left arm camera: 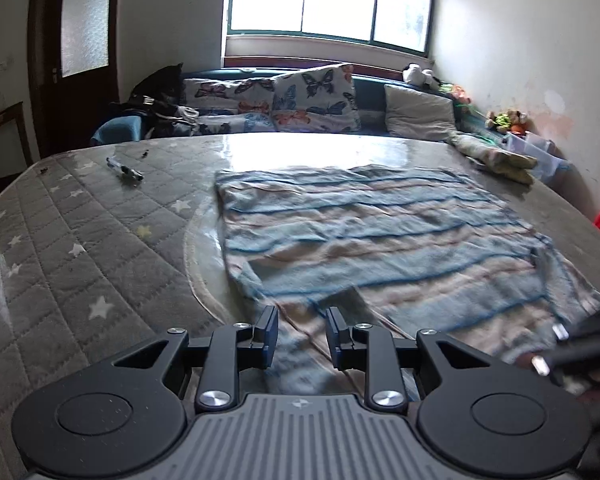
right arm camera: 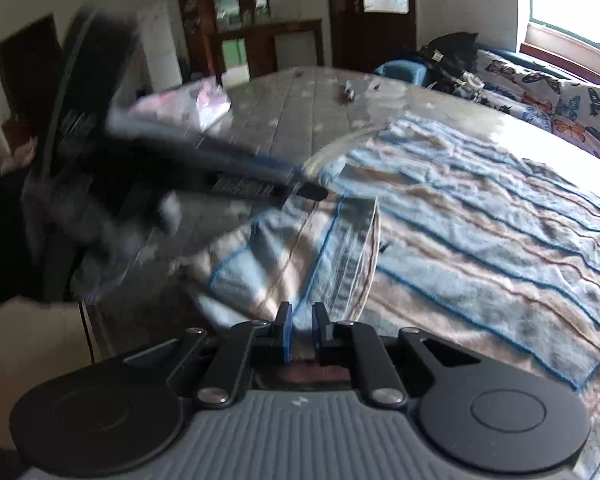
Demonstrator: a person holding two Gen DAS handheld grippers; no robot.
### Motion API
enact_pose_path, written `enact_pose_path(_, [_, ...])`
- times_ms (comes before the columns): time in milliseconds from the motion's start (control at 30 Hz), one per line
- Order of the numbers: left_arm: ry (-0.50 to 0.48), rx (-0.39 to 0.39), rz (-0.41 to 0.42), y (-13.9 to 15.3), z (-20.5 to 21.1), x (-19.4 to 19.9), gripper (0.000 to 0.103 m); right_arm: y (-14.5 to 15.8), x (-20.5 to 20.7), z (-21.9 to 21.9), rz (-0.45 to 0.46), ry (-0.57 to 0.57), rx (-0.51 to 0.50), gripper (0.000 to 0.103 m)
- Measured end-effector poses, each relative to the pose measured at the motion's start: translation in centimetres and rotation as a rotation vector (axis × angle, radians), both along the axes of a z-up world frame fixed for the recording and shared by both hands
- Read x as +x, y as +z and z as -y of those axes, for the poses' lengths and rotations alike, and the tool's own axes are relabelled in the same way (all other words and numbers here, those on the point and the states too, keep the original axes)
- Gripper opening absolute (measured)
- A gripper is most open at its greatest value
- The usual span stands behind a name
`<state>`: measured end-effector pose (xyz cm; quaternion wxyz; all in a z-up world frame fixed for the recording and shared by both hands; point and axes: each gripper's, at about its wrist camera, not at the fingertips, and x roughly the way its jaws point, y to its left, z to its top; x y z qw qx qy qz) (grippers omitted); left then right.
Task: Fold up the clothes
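Left wrist view: the left gripper (left arm camera: 302, 334) hangs with its jaws wide apart and nothing between them, low over the near edge of the striped garment (left arm camera: 380, 240). In the right wrist view the right gripper (right arm camera: 302, 330) has its jaws drawn narrow, with a strip of pale blue cloth showing in the slim gap; whether the pads actually pinch it I cannot tell.

The garment looks soft, light and limp, a nubbly knit or terry that should sag wherever it is lifted and drag a little on the quilted star-print mattress (left arm camera: 80, 232) beneath. I would judge the best holds to be at its near corners or hem edge, one per gripper, taking every layer so it lifts evenly.

It lies spread mostly flat across the mattress, between the grippers and the butterfly-print pillows (left arm camera: 312, 98), banded in pale blue and beige with thin dark blue lines. Its near edge is rumpled, with one flap turned over.
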<state>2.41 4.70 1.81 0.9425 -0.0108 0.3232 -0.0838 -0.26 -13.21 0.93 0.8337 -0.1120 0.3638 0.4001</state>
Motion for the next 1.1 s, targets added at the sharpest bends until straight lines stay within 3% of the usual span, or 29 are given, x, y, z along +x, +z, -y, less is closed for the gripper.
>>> enact_pose_path(100, [-0.024, -0.009, -0.019, -0.2, 0.8, -1.5, 0.028, 0.1, 0.4, -0.1, 0.0, -0.022, 0.027, 0.01])
enact_pose_path(200, [-0.038, 0.003, -0.025, -0.6, 1.2, -2.6, 0.028, -0.9, 0.1, -0.1, -0.02, -0.009, -0.006, 0.011])
enact_pose_path(400, [-0.064, 0.027, -0.037, -1.4, 2.1, -4.7, 0.029, 0.0, -0.5, 1.0, 0.005, -0.029, 0.005, 0.013])
enact_pose_path(833, [-0.114, 0.072, -0.033, -0.8, 2.3, -6.4, 0.036, -0.6, -0.5, 2.4, -0.011, -0.092, 0.005, 0.023])
enact_pose_path(1100, [-0.222, 0.153, -0.016, 0.0, 2.6, -8.7, 0.041, 0.8, -1.5, 7.0, -0.004, -0.162, 0.018, 0.027])
